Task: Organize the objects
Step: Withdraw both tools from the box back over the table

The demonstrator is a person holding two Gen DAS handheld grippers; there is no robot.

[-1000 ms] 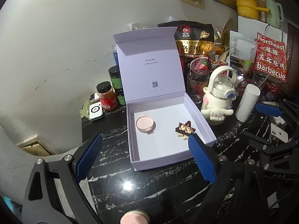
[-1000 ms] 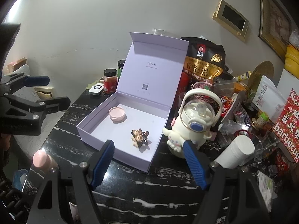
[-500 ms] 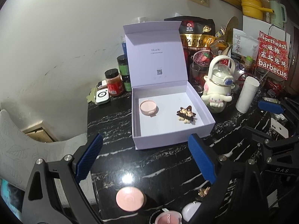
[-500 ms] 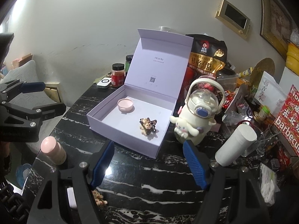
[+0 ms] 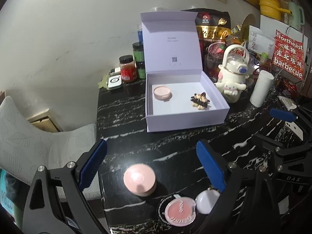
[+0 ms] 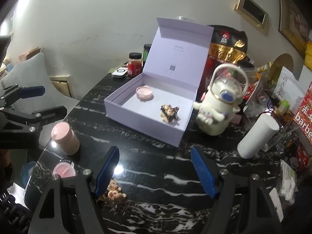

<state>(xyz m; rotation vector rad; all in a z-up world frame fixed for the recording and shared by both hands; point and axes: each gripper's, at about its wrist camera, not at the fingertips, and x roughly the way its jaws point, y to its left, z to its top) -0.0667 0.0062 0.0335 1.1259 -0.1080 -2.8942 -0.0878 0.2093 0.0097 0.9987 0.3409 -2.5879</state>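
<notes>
Inside the open lilac cardboard box [image 5: 187, 115] I count two things: one pink round compact [image 5: 162, 92], one brown hair clip [image 5: 200, 101]. Before its front wall, bare marble [image 6: 156, 167]; my left gripper [image 5: 152, 165] and right gripper [image 6: 155, 170] gape, empty, above one pink jar [image 5: 139, 179].

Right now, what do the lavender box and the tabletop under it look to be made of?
The lavender box looks like rigid matte cardboard: crisp folded edges, a hinged lid standing open, no shine. The tabletop looks like polished black stone, or an imitation: white veins and a mirror-like glare spot.
</notes>
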